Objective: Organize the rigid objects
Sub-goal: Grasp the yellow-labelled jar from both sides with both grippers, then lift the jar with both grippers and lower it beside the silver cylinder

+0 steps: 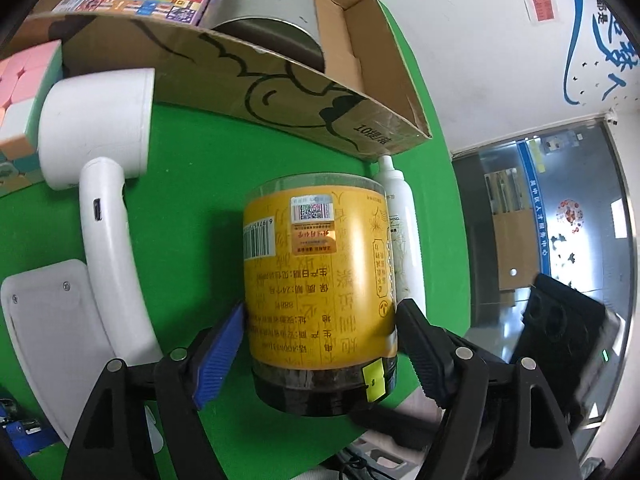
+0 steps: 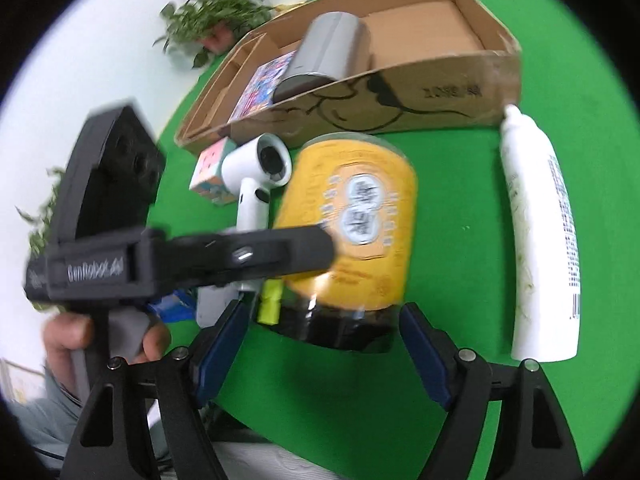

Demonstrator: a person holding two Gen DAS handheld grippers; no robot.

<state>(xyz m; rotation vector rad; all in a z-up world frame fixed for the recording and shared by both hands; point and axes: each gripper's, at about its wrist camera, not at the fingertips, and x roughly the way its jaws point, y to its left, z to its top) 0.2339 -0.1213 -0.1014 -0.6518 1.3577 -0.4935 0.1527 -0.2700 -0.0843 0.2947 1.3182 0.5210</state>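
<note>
Left gripper (image 1: 320,344) clamps the yellow-labelled clear jar (image 1: 320,280) from both sides near its black lid, lid end toward the fingers, long axis running away toward the cardboard tray (image 1: 280,92). Right gripper (image 2: 320,344) stands spread, pads clear of the same jar between them. Beyond the fingers the white spray bottle (image 1: 404,232) lies parallel, nozzle toward the tray.

Bright even light, fisheye edges, right view blurred
</note>
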